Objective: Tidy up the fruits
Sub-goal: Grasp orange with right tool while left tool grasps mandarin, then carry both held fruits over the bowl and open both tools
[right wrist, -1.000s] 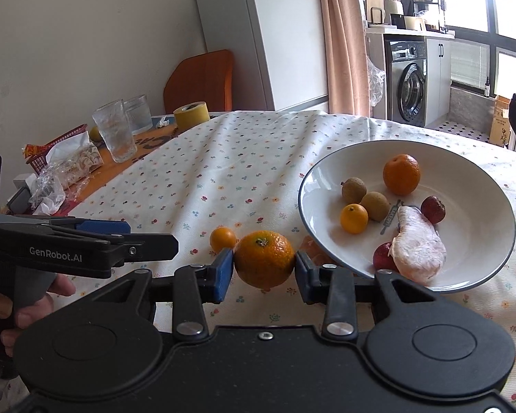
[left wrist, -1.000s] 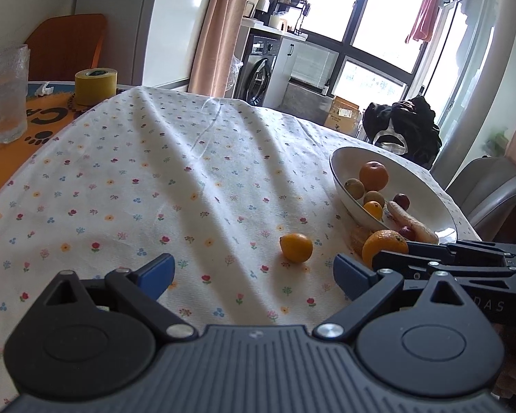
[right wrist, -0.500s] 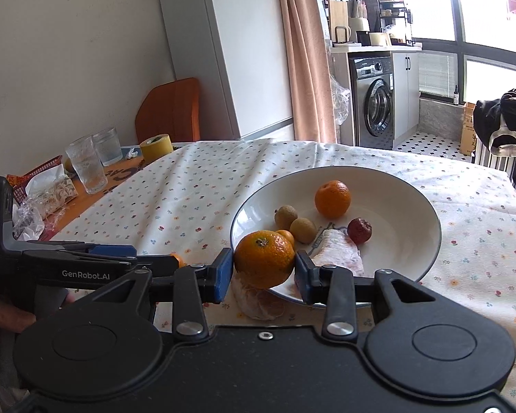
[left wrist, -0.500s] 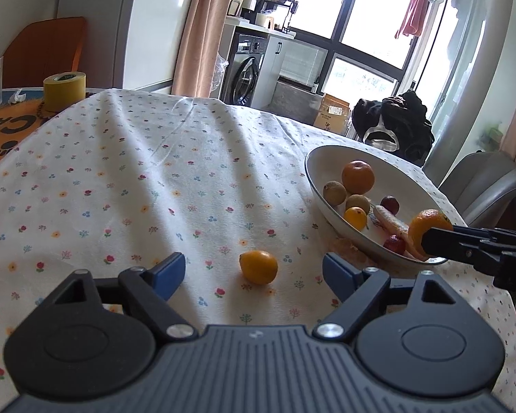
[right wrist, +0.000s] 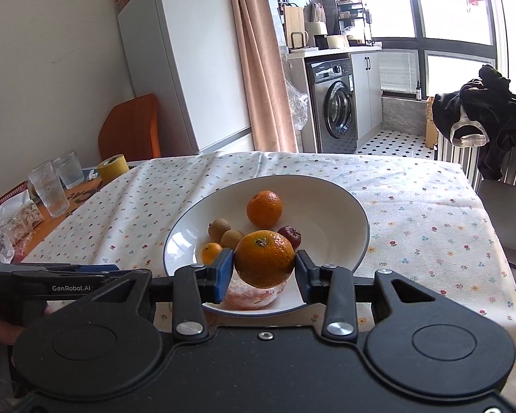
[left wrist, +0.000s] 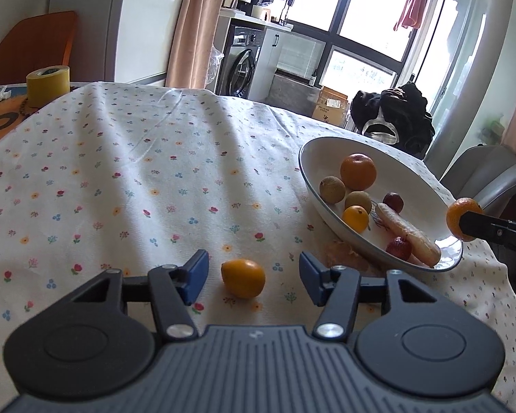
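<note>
My right gripper (right wrist: 263,268) is shut on a large orange (right wrist: 264,258), held above the near rim of the white bowl (right wrist: 347,203). That orange (left wrist: 459,218) also shows at the right edge of the left wrist view, over the bowl (left wrist: 313,158). In the bowl lie another orange (right wrist: 264,208), two brown fruits, a small orange fruit (right wrist: 211,253), dark red fruits and a pale peeled piece. My left gripper (left wrist: 253,277) is open, its blue pads either side of a small orange fruit (left wrist: 243,277) on the floral tablecloth.
A yellow tape roll (left wrist: 48,81) and drinking glasses (right wrist: 50,192) stand at the table's far left on an orange mat. Peel scraps (left wrist: 344,254) lie by the bowl. A grey chair (left wrist: 488,175) stands beyond the right table edge.
My right gripper has carried the large orange from beside the bowl to above its near rim. My left gripper has moved forward until the small orange fruit sits between its open fingers.
</note>
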{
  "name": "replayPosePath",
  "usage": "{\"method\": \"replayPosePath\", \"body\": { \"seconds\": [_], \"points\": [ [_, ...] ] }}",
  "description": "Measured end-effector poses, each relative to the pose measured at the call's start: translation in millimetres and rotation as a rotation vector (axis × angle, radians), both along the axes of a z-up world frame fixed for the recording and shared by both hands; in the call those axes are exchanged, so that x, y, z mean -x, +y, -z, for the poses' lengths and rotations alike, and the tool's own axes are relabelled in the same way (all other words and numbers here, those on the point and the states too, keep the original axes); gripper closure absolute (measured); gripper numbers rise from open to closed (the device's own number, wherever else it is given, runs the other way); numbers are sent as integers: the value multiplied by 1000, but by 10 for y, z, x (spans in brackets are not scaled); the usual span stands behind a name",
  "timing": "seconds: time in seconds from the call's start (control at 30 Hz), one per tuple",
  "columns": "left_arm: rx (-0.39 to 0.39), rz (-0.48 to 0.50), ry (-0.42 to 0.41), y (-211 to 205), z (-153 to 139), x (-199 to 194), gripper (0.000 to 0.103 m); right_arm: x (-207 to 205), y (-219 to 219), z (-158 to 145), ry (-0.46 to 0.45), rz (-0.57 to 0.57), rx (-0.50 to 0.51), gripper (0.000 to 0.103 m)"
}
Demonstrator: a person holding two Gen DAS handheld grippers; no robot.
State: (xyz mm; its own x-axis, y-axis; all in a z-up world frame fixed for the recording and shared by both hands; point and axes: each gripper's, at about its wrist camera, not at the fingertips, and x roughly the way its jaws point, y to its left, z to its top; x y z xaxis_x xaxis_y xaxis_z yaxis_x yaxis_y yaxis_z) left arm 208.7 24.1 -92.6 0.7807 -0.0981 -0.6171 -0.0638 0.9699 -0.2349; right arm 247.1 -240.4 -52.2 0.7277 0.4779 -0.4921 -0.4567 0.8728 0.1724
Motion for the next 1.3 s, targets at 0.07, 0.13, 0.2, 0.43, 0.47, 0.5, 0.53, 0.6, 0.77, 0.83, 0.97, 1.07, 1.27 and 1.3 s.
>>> {"method": "replayPosePath", "body": {
  "seconds": [0.07,0.13,0.2,0.43,0.47,0.5,0.53,0.6,0.77,0.83,0.97,1.07,1.27,1.3],
  "points": [
    [-1,-1,3,6,3,-5,72,-21,-23,10,1,7,-2,66],
    [10,1,9,22,3,-12,81,-46,-49,18,1,14,-6,66],
    [19,3,4,32,-14,0,81,-73,-76,29,2,22,-14,66],
    [7,5,-25,-18,-129,44,81,-137,-140,84,9,40,-27,66],
    [7,6,-28,-25,-144,46,81,-144,-147,89,9,40,-29,66],
    [5,11,-34,-41,-171,47,81,-151,-152,96,11,42,-30,66],
    [2,17,-42,-55,-197,48,81,-159,-154,102,13,45,-30,66],
    [2,26,-58,-82,-247,48,81,-171,-147,108,16,51,-26,66],
    [-8,53,-86,-173,-358,11,81,-178,-153,107,10,61,-21,66],
    [-13,67,-95,-229,-403,-26,81,-180,-162,108,9,64,-22,66],
    [-15,91,-101,-332,-452,-108,81,-187,-182,104,11,64,-27,66],
    [-14,115,-104,-427,-465,-163,81,-191,-191,97,10,64,-27,66],
    [-17,161,-102,-595,-478,-272,81,-183,-216,56,5,73,-35,66],
    [-17,166,-102,-611,-482,-288,81,-176,-219,48,3,74,-36,66]
  ]
}}
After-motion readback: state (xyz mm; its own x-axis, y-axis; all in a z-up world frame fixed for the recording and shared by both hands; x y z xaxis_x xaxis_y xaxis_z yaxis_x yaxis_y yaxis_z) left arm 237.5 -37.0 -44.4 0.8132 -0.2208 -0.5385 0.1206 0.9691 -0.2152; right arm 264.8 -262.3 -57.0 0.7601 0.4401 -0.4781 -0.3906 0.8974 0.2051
